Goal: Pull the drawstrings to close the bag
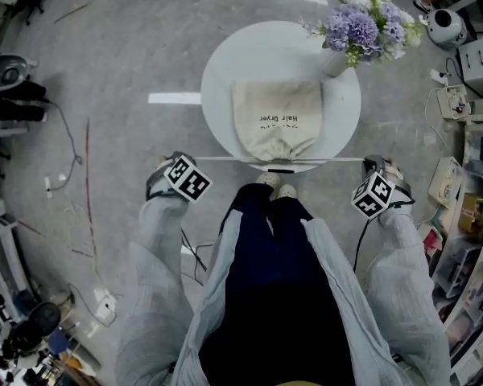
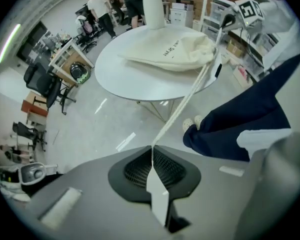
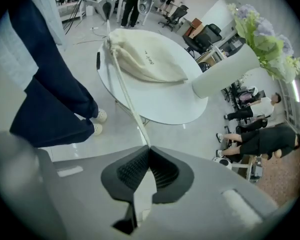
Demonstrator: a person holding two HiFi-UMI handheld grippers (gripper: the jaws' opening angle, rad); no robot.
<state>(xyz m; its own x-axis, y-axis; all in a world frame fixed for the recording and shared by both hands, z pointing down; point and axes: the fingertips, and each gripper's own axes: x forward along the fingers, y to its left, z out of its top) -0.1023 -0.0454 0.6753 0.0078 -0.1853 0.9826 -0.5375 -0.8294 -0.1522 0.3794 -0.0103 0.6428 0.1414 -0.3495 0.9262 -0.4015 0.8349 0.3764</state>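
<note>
The left gripper (image 2: pixel 151 156) has its jaws clamped together on the left drawstring (image 2: pixel 185 101), a flat white cord that leaves the ribbed pads and runs in a straight, taut line to the bag (image 2: pixel 170 51). The right gripper (image 3: pixel 149 156) is closed the same way on the right drawstring (image 3: pixel 127 96), which is just as taut. From the head view the two cords form one nearly level line along the near edge of the round white worktop (image 1: pixel 225 63), with the grippers held well apart on either side of the person's legs. The cream cloth bag lies flat on the worktop with its mouth (image 1: pixel 278 153) at that near edge, already bunched into tight gathers, so the closing looks almost complete. A vase of flowers (image 1: pixel 362 26) stands at the far right, clear of the cords. The bag appears light, soft and limp, and would likely slide toward the edge instead of resisting, so an even outward pull on both sides seems wise. The cords are thin and could slip through the pads. The present hold near their free ends looks like the right place to grip.
</note>
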